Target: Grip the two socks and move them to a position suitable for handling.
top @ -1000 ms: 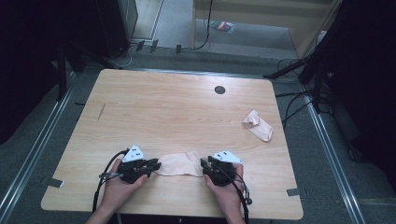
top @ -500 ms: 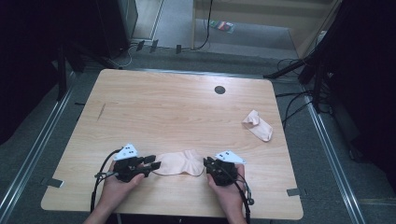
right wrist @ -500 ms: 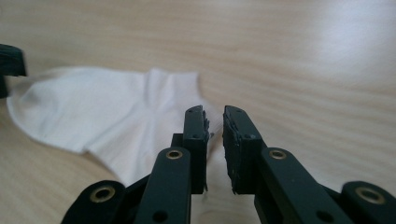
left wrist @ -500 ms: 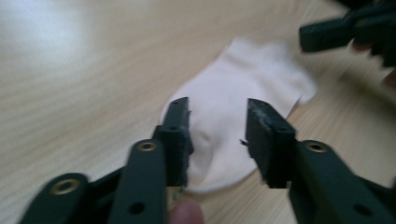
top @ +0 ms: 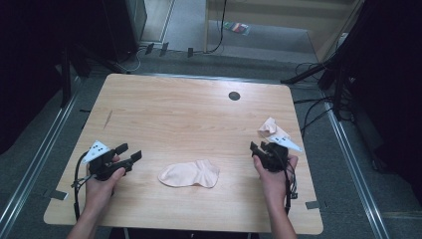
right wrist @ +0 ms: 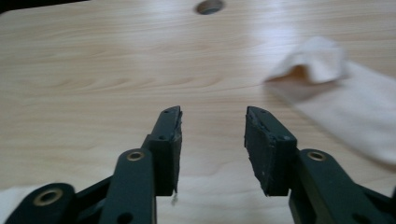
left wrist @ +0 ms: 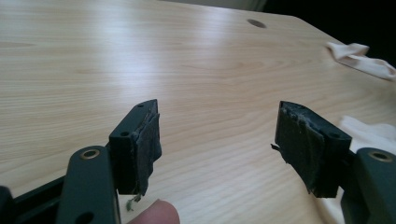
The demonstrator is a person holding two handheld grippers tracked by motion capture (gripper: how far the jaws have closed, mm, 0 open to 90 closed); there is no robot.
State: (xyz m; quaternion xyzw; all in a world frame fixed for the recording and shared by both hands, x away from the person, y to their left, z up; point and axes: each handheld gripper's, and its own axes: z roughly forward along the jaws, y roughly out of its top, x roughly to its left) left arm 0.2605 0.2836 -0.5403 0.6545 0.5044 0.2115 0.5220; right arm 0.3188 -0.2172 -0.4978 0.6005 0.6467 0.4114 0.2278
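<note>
The flat sock lay spread on the wooden table near its front edge, and everything else is placed from it. Off to the sock's left, well apart from it, the left gripper hovered in the person's left hand, its jaws spread and just been opening, nothing between them; in the left gripper view the left gripper showed bare wood in the gap, with a pale edge of the sock just beyond the right-hand jaw. On the sock's right, also apart from it, the right gripper sat in the right hand, jaws parted and just been opening too, gripping nothing; the right gripper view showed the right gripper with only tabletop in between. Beyond that gripper, farther from the flat sock and near the table's right edge, lay a second, crumpled sock, blurred and close in the right gripper view. Far behind the flat sock, a dark round hole marked the tabletop.
</note>
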